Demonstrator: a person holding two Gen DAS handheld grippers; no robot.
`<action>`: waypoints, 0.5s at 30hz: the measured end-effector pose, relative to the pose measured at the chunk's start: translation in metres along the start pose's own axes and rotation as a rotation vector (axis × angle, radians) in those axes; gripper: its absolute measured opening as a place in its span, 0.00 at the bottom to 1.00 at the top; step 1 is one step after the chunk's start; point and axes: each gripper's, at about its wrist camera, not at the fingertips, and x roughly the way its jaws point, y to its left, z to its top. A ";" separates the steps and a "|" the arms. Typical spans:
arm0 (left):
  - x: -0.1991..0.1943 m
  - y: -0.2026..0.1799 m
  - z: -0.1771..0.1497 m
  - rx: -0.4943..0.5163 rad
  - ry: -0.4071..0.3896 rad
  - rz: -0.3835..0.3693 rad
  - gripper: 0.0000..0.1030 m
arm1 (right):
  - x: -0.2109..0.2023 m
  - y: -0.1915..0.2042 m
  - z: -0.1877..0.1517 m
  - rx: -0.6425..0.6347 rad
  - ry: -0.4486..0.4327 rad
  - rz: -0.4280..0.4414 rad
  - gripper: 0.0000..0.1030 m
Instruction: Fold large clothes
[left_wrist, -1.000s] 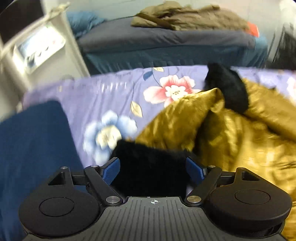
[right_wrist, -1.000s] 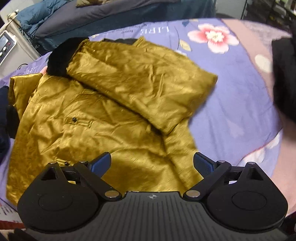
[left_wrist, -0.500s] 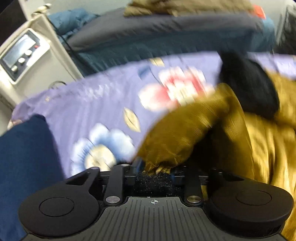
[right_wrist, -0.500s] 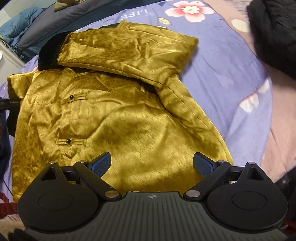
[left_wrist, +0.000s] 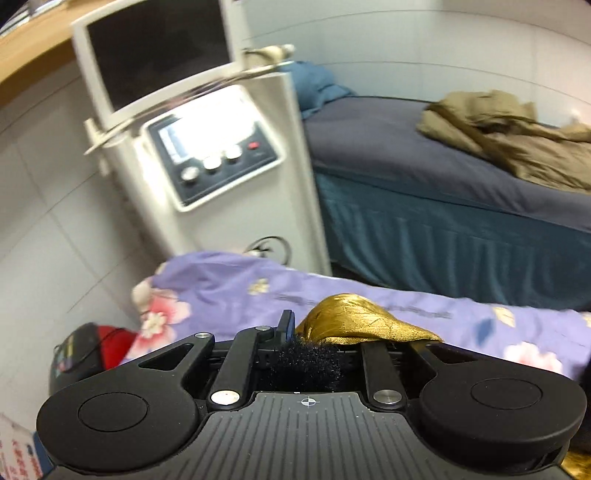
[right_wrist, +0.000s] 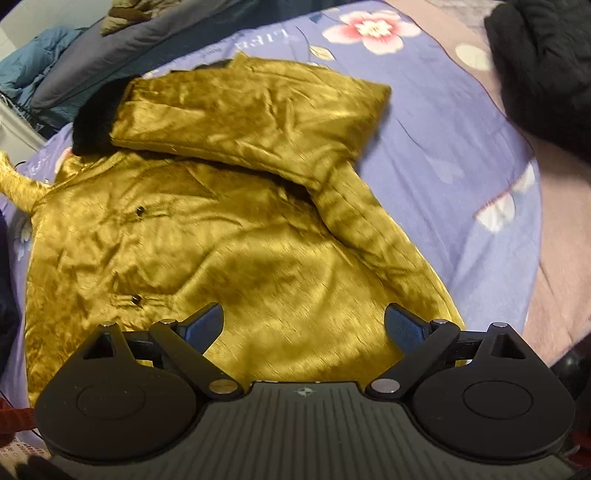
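1. Jacket (right_wrist: 207, 236): gold satin, black fur cuffs, lying front-up on the floral bedspread (right_wrist: 443, 155). One sleeve (right_wrist: 251, 118) is already folded across the chest; the body lies flat, two buttons showing.
2. Other sleeve (left_wrist: 354, 325): its gold end and black cuff (left_wrist: 306, 365) sit clamped in the left gripper (left_wrist: 317, 347), jaws together on the cloth, lifted off the bed.
3. Right gripper (right_wrist: 304, 325): jaws apart, empty, hovering above the hem.
4. Progress, by my reckoning: early-middle. Second sleeve not yet laid over; body folds all remain.
5. Unclear: left view is blurred; the lifted sleeve's run to the shoulder is cut off. Far collar is hidden under the folded sleeve. Dark garment (right_wrist: 546, 66) at the bed's corner is partly out of frame.
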 end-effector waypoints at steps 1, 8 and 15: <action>0.005 0.007 0.001 -0.029 0.009 0.011 0.54 | 0.000 0.000 0.000 -0.002 0.001 0.001 0.92; 0.039 0.014 -0.009 -0.060 0.128 0.069 0.72 | -0.003 -0.017 -0.008 0.031 0.014 -0.012 0.93; 0.031 -0.036 -0.045 0.175 0.207 0.005 1.00 | 0.004 -0.029 -0.009 0.093 0.037 -0.010 0.93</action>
